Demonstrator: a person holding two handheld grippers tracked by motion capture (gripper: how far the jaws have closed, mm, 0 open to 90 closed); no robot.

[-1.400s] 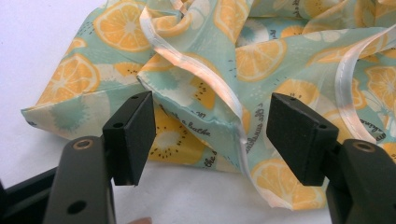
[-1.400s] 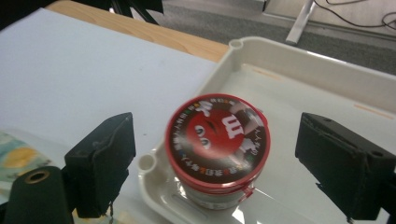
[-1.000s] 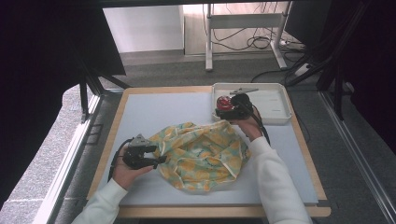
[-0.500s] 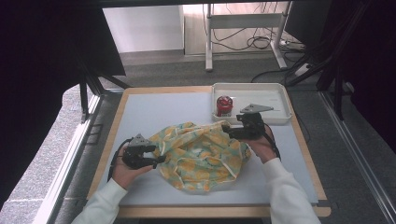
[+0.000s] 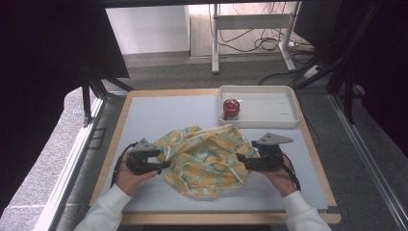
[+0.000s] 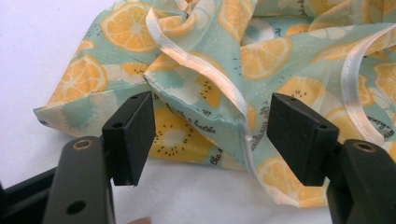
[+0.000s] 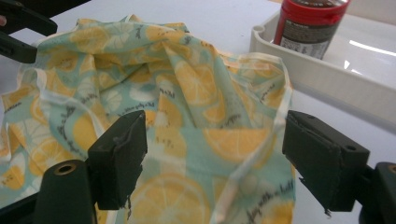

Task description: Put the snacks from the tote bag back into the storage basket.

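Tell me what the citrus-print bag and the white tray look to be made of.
Citrus-print bag: thin woven fabric, probably coated or synthetic; it crumples in soft folds, with a faint sheen and pale, shiny binding tape along its edges. White tray: likely moulded plastic; smooth glossy walls, rounded rim, light reflections inside.

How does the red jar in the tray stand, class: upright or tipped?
Upright: the red jar stands on its base in the white tray, lid on top.

Right gripper (image 5: 243,159) from tray (image 5: 288,119) to cloth (image 5: 207,159)
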